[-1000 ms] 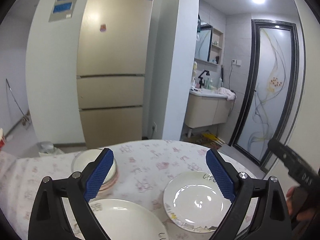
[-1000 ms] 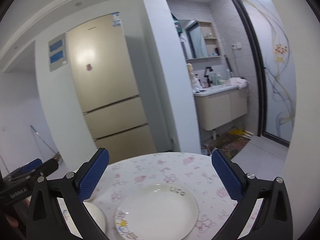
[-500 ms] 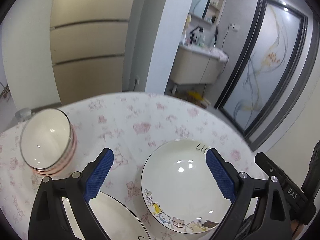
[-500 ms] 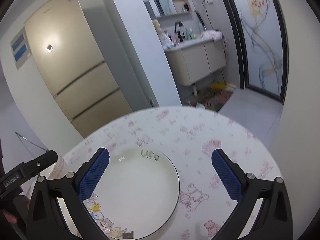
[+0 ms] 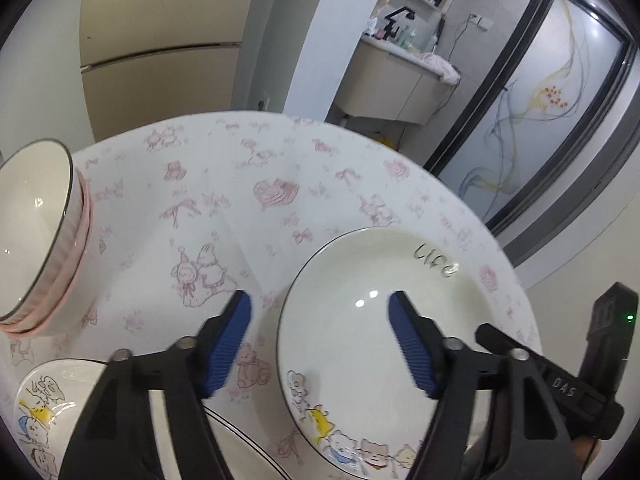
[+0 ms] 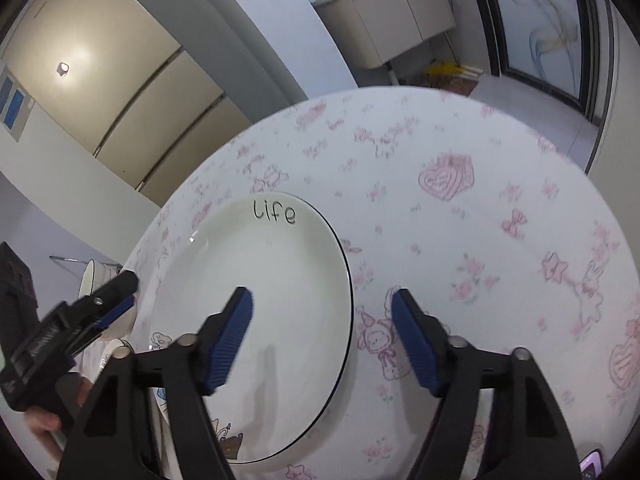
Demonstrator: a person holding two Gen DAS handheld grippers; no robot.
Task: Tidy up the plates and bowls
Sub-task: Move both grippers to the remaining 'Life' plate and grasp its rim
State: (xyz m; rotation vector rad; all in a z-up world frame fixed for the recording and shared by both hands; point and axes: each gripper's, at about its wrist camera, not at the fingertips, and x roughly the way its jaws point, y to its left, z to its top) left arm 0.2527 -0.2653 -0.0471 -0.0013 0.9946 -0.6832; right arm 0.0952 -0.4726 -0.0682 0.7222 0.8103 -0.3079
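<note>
Left wrist view: left gripper point(image 5: 319, 312) jaws closing, fingers apart over the left rim of the "life" plate point(image 5: 384, 332), pads not pressing it. Stacked bowls point(image 5: 36, 236) far left, second plate point(image 5: 52, 404) bottom left, all on the round table point(image 5: 248, 184) with pink-print cloth. Right wrist view: right gripper point(image 6: 322, 310) jaws closing, fingers apart astride the same plate's point(image 6: 256, 280) right rim, no contact seen. Left gripper point(image 6: 102, 304) at left edge.

Round table point(image 5: 224, 168), plates point(image 5: 360, 320), stacked bowls point(image 5: 36, 232)
</note>
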